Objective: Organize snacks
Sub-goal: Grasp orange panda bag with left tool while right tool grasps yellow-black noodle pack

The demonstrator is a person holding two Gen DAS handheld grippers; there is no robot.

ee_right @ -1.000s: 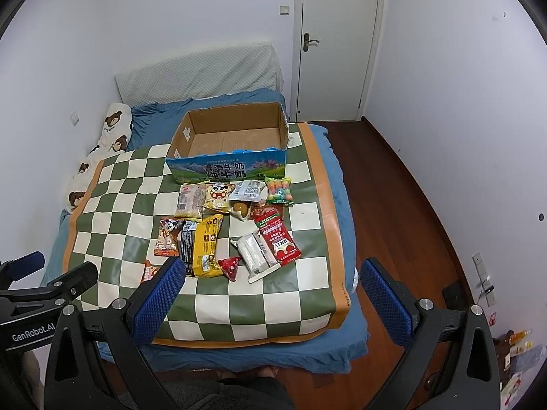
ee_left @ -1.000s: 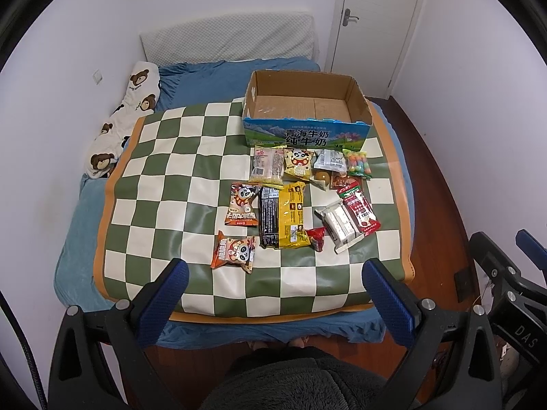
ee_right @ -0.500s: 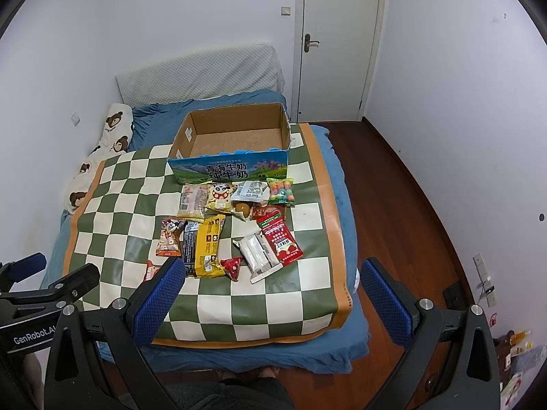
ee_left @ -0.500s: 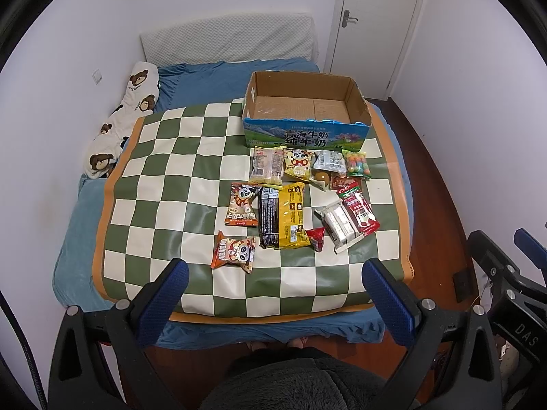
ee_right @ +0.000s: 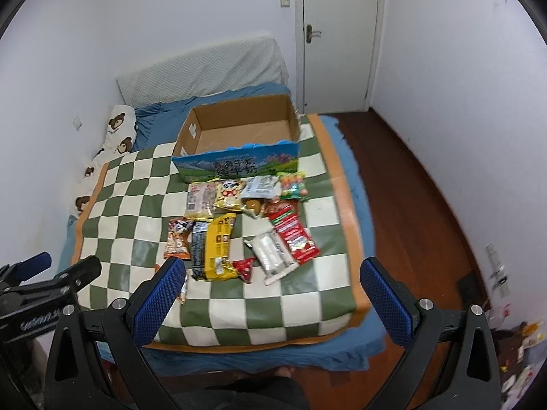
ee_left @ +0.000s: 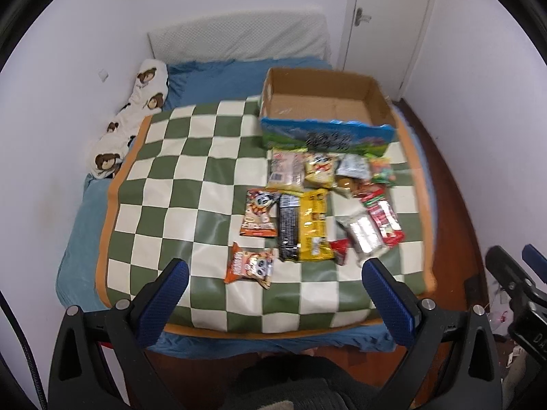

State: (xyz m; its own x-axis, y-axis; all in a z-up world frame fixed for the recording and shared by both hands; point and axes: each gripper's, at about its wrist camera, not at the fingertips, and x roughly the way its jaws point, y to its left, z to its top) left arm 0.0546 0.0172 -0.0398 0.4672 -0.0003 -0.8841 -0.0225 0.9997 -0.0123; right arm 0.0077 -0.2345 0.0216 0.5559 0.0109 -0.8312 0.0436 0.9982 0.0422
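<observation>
— Looking across the left wrist view, what lies on the bed?

— A green and white checkered mat (ee_left: 191, 184) covers most of it, and a cardboard box (ee_left: 377, 97) sits at the upper right of the mat, open on top with nothing inside. Just below its printed front wall, the snacks (ee_left: 318, 201) are spread in a loose cluster in the centre-right of the frame.

— Which packets can you tell apart?

— A yellow packet (ee_left: 312, 225) lies lengthwise beside a black packet (ee_left: 288, 227), the two touching. A red packet (ee_left: 383, 215) sits at the right edge of the cluster, next to a silver packet (ee_left: 364, 237). One orange packet (ee_left: 249, 266) lies apart, nearest the bottom of the frame.

— And the left gripper (ee_left: 271, 280)?

— Wide open, with nothing between its blue pads (ee_left: 164, 300). It hangs over the near edge of the mat, well short of the snacks.

— The right gripper (ee_right: 271, 278)?

— Also spread fully apart and holding nothing. In its own view the yellow packet (ee_right: 220, 247) and red packet (ee_right: 294, 237) lie just above the gap between the fingers, and the cardboard box (ee_right: 294, 116) stands in the upper middle.

— Anything else?

— A pillow with bear prints (ee_left: 133, 116) lies along the wall at upper left, and a white door (ee_right: 338, 37) is shut at upper right.
</observation>
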